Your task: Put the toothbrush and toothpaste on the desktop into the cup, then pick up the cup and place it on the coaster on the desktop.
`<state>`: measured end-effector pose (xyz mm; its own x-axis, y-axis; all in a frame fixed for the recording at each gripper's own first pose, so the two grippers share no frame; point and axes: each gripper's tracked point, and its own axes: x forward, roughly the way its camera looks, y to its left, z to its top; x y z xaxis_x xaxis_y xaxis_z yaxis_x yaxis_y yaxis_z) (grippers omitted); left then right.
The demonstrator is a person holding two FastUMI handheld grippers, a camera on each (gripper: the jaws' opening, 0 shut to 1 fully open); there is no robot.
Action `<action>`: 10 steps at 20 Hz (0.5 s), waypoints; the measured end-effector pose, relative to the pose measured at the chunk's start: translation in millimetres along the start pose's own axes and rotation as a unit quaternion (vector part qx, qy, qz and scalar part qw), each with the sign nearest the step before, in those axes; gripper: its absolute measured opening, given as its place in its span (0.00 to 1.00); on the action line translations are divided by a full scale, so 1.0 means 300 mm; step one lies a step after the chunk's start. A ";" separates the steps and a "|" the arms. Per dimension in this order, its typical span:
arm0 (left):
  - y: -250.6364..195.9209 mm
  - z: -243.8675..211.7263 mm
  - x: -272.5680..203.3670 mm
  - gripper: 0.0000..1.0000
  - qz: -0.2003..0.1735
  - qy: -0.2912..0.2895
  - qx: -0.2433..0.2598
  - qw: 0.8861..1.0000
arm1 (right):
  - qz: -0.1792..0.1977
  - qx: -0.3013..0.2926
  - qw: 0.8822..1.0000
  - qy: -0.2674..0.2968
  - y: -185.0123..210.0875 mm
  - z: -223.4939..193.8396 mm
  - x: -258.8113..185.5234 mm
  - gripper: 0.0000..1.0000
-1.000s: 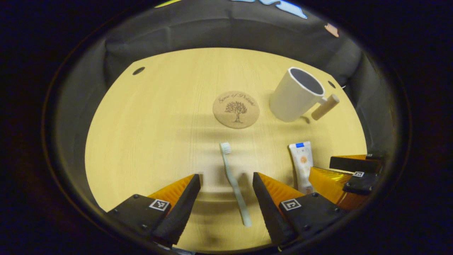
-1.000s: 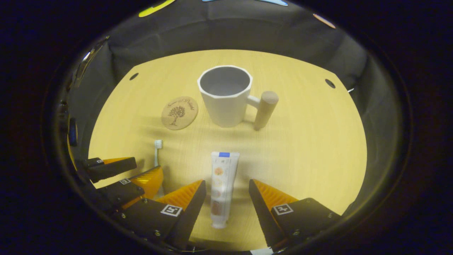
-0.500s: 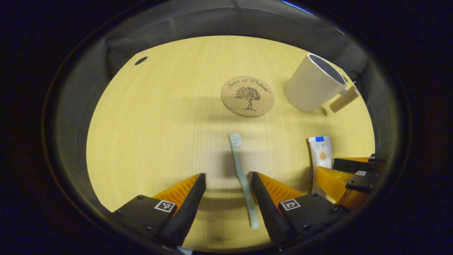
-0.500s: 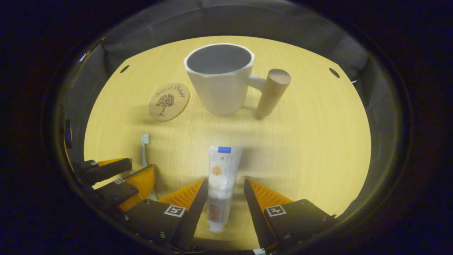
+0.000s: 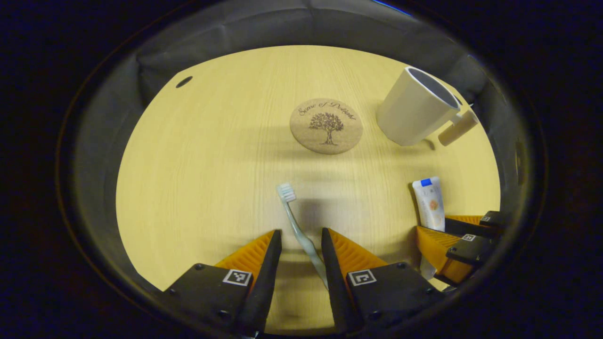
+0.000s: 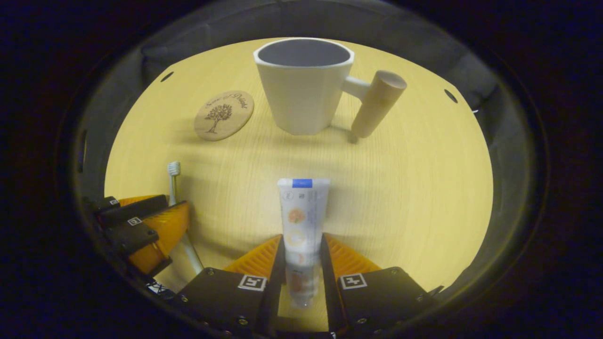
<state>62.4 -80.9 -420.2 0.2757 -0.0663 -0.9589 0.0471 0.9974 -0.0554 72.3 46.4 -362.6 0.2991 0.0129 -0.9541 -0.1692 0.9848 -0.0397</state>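
In the left gripper view, the left gripper (image 5: 298, 245) at bottom centre has its fingers narrowed around the handle of a pale green toothbrush (image 5: 296, 226); whether both fingers press on it cannot be told. The brush head points up the frame toward a round cork coaster (image 5: 326, 125) printed with a tree, just above centre. A white cup (image 5: 416, 112) with a wooden peg handle stands at upper right on the light wooden desktop (image 5: 202, 165).

In the right gripper view, the right gripper (image 6: 302, 254) at bottom centre is clenched on the lower part of a white toothpaste tube (image 6: 301, 221), both fingers against its sides. The tube's flat, blue-marked end points up the frame toward the cup.
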 end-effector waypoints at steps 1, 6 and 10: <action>-0.003 0.004 -0.007 0.60 -0.003 -0.004 0.005 1.000 | -0.002 0.007 1.000 -0.002 -0.004 0.005 0.004 0.40; -0.014 0.011 0.010 0.30 -0.003 0.006 0.015 1.000 | 0.009 0.018 1.000 0.005 0.000 -0.002 -0.010 0.23; -0.021 0.012 0.012 0.10 -0.004 0.006 0.013 1.000 | 0.019 0.031 0.999 -0.002 0.000 0.001 -0.001 0.15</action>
<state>66.5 -87.6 -422.3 0.2629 -0.0740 -0.9620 0.0739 0.9957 -0.0564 72.4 46.5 -362.3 0.2977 0.0509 -0.9533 -0.1225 0.9924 0.0147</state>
